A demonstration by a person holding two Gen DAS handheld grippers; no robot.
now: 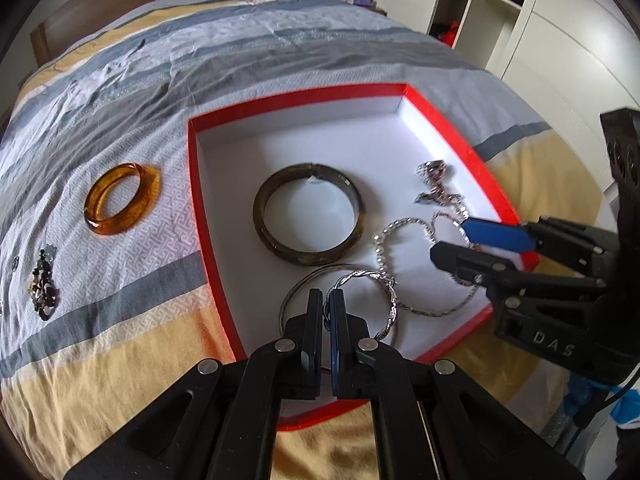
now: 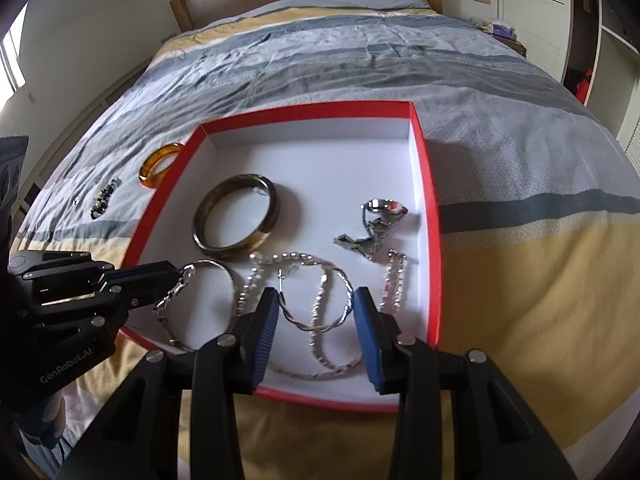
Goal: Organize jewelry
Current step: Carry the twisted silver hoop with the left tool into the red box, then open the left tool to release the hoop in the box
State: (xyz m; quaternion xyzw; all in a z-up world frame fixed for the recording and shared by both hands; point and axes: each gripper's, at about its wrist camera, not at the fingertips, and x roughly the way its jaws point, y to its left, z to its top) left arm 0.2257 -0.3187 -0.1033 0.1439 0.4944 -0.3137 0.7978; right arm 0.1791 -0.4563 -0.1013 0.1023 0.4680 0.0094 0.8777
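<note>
Left hand-held gripper (image 1: 327,300) clamped on twisted silver hoop (image 1: 386,300) over red box (image 1: 296,98); right hand-held gripper (image 2: 316,308) wide open.

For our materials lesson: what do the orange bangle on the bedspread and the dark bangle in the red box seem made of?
Orange bangle: probably glossy translucent resin or glass; light shows through it.
Dark bangle: perhaps polished stone or horn; opaque, mottled brown, shiny.

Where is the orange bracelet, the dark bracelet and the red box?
orange bracelet (image 1: 122,199), left wrist view, on the near amber band.
dark bracelet (image 1: 308,257), left wrist view, on its near rim.
red box (image 2: 425,184), right wrist view, on its right red wall.
</note>
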